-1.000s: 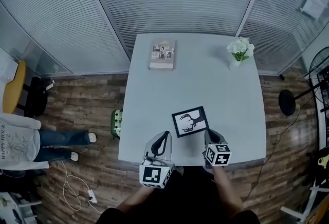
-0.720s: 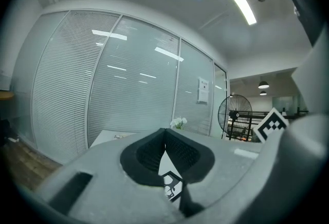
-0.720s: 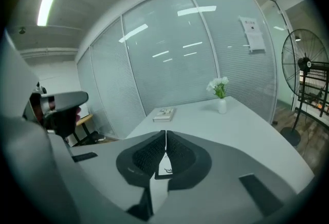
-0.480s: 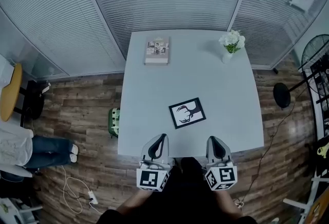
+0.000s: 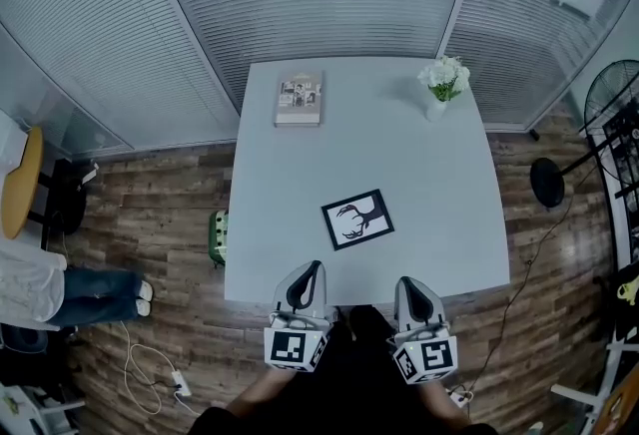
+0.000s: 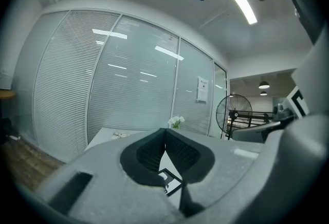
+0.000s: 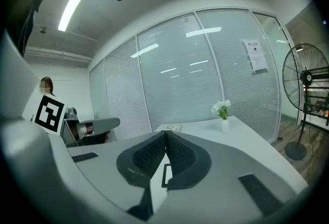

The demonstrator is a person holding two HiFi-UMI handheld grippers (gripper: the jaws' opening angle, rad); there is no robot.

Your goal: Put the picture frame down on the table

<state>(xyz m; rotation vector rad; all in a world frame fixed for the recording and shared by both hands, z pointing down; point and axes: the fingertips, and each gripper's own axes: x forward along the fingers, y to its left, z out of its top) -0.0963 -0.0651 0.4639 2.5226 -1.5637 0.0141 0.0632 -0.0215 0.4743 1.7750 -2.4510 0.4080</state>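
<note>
Pulled back from the one frame, my left claw and right claw sit closed, empty; one book, one vase beyond it.

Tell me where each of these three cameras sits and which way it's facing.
Head view: on the person's head, looking steeply down at the table, picture frame, left gripper and right gripper.
Left gripper view: on the left gripper, facing along its shut jaws across the table.
Right gripper view: on the right gripper, likewise.
Shared: all show the picture frame and flower vase.
</note>
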